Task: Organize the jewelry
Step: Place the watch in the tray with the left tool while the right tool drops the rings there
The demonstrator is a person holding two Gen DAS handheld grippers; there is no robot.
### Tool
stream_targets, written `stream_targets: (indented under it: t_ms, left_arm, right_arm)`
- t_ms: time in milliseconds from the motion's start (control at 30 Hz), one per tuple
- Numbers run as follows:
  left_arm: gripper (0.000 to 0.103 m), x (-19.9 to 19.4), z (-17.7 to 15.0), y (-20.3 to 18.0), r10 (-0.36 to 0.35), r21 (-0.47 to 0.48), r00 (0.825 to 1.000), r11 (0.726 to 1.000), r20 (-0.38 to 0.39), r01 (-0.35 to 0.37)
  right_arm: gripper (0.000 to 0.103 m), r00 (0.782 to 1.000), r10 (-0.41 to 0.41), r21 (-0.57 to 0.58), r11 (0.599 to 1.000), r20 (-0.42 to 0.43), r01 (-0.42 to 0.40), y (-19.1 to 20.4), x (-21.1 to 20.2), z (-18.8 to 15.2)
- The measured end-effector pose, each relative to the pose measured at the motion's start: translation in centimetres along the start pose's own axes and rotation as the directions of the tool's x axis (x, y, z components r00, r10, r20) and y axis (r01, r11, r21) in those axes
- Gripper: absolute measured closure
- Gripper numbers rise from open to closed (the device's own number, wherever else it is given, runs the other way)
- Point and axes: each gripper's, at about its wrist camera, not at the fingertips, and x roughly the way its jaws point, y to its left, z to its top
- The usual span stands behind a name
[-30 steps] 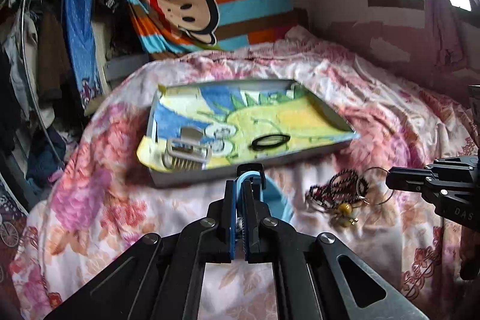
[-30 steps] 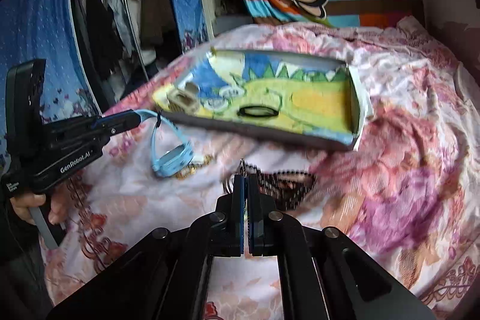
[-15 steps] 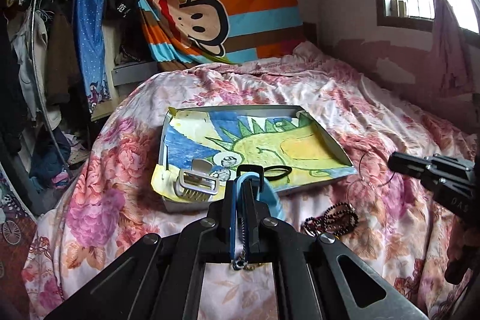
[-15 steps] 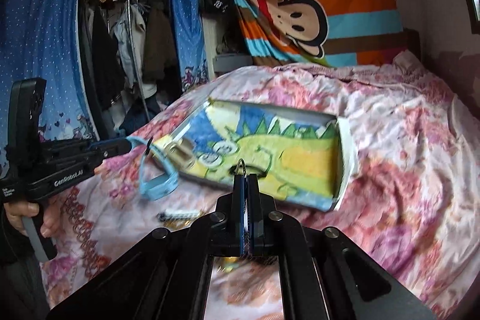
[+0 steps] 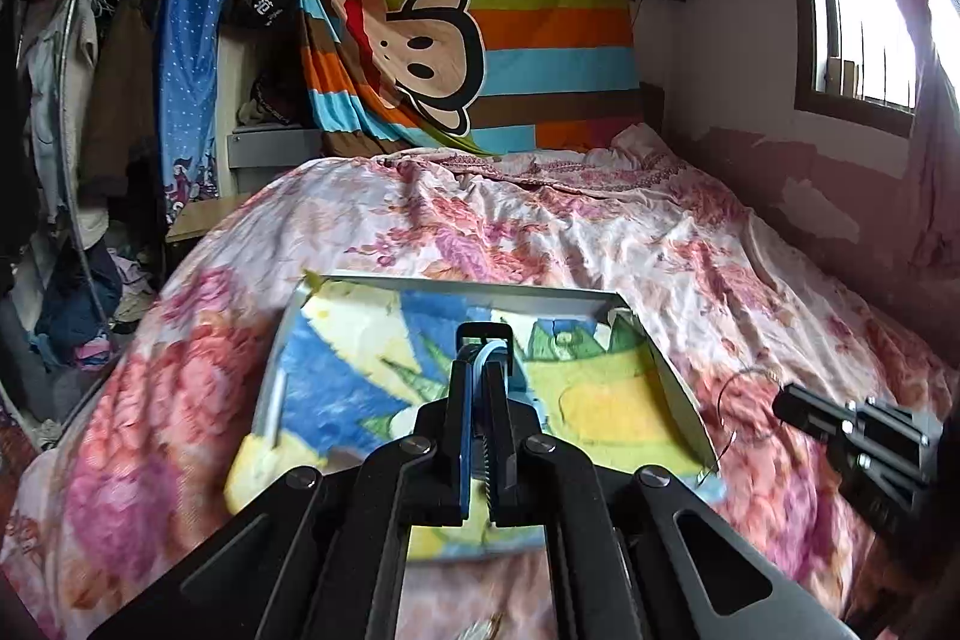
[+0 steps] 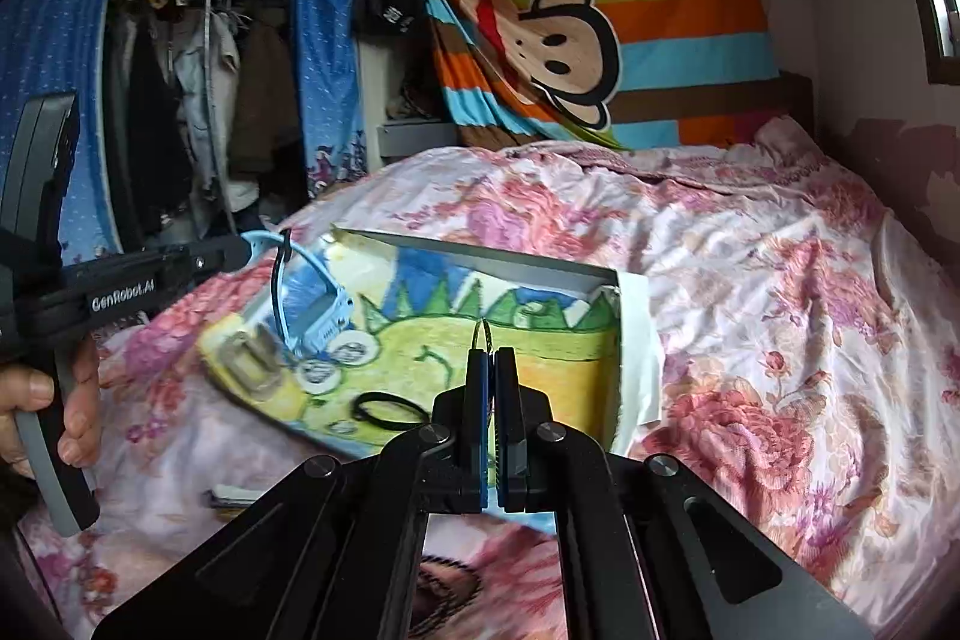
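A shallow grey tray (image 5: 480,289) lined with a dinosaur drawing lies on the flowered bed; it also shows in the right wrist view (image 6: 498,259). My left gripper (image 5: 484,364) is shut on a light blue watch (image 6: 315,307), which hangs from it over the tray's left part. My right gripper (image 6: 489,358) is shut on a thin wire ring (image 5: 744,403), held over the tray's right side. In the tray lie a black hair band (image 6: 387,409) and a silver hair clip (image 6: 252,361).
A beaded necklace (image 6: 447,574) lies on the bedspread below my right gripper, partly hidden. A small metal piece (image 6: 225,496) lies on the bed before the tray. A clothes rack (image 6: 198,58) stands left of the bed, a striped monkey blanket (image 5: 456,28) hangs behind.
Both grippers have risen and moved forward over the tray, each carrying its item. The necklace and the bedspread in front of the tray have dropped below view.
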Motion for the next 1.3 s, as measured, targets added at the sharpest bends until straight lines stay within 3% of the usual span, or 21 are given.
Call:
stream_targets:
  t_ms: [400,800,867,900,967,1033,1100,1200,1300]
  left_arm:
    - [0.100,8.7,-0.9,-1.2,-0.007,-0.047,0.995,0.999,-0.097,0.002]
    - [0.095,10.6,-0.9,-0.9,0.000,-0.112,0.989,0.994,-0.147,-0.016]
    - [0.092,10.6,-0.9,-0.7,0.007,-0.119,0.987,0.993,-0.158,-0.026]
    - [0.088,10.6,-0.9,-0.7,0.007,-0.120,0.986,0.992,-0.164,-0.027]
    - [0.075,10.6,-1.0,-0.6,0.010,-0.120,0.985,0.992,-0.175,-0.031]
    - [0.052,10.5,-1.2,-0.4,0.008,-0.132,0.983,0.991,-0.182,-0.032]
    - [0.039,10.2,-1.3,0.0,0.000,-0.155,0.984,0.988,-0.175,-0.027]
    - [0.036,9.7,-1.3,0.5,-0.015,-0.179,0.984,0.984,-0.178,-0.018]
    - [0.018,8.9,-1.4,0.9,-0.014,-0.180,0.984,0.983,-0.179,-0.019]
  right_arm:
    - [0.101,0.994,0.009,0.043,0.999,-0.111,-0.005,-3.0,6.5,-2.4]
    - [0.100,0.975,0.012,0.099,0.995,-0.221,0.010,-4.5,9.3,-4.4]
    - [0.092,0.973,0.010,0.098,0.995,-0.230,0.013,-4.4,9.4,-4.5]
    - [0.087,0.973,0.010,0.098,0.995,-0.232,0.013,-4.5,9.4,-4.6]
    - [0.064,0.975,0.015,0.106,0.994,-0.222,0.009,-4.5,9.3,-4.7]
    - [0.064,0.976,0.016,0.108,0.994,-0.217,0.008,-4.5,9.1,-4.6]
    - [0.063,0.977,0.008,0.102,0.995,-0.215,0.014,-4.4,8.9,-4.5]
    - [0.048,0.978,-0.007,0.116,0.993,-0.208,0.031,-4.5,8.6,-4.3]
    - [0.038,0.980,-0.024,0.126,0.991,-0.197,0.049,-4.3,7.8,-3.9]
